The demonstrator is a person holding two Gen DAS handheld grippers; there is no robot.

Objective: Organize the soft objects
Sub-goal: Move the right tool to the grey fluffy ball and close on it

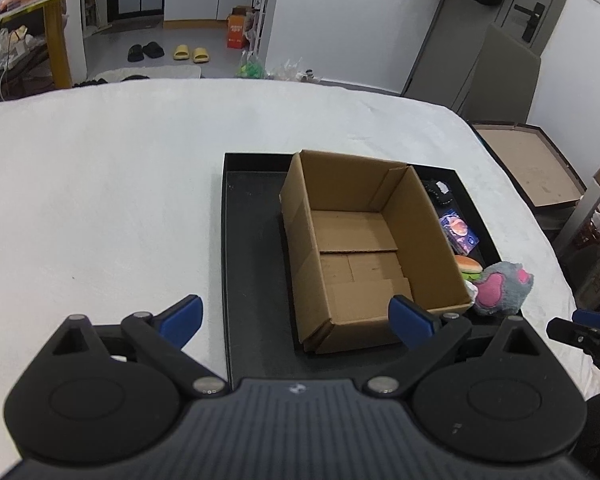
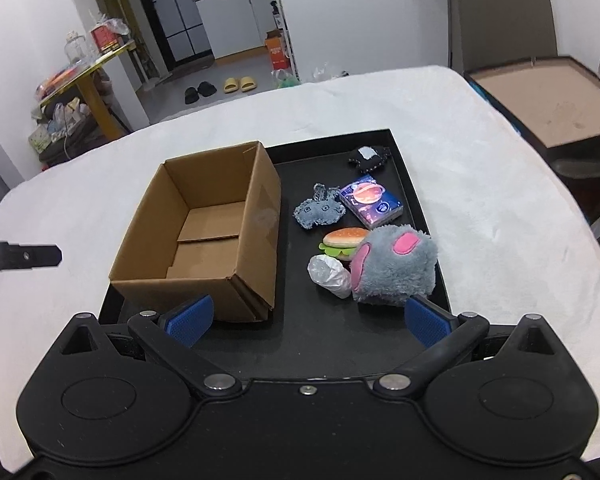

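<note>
box: cardboard box (image 2: 204, 232) sits open on the black tray (image 2: 340, 352)
toys: grey plush (image 2: 396, 268) beside burger toy (image 2: 346, 240)
left gripper (image 1: 296, 320): fingers spread wide, holding nothing
right gripper (image 2: 308, 318): same, wide apart

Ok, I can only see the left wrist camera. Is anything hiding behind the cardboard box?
Observer: Yes. A small blue-grey fabric toy lies on the black tray, between the cardboard box and the tissue pack.
Operator: Anything else I'm missing?
Observer: A white crinkly bundle sits right up against the grey plush, just in front of the burger toy.
Operator: Is the right claw holding something?
Observer: No, the right claw is open and empty.
</note>
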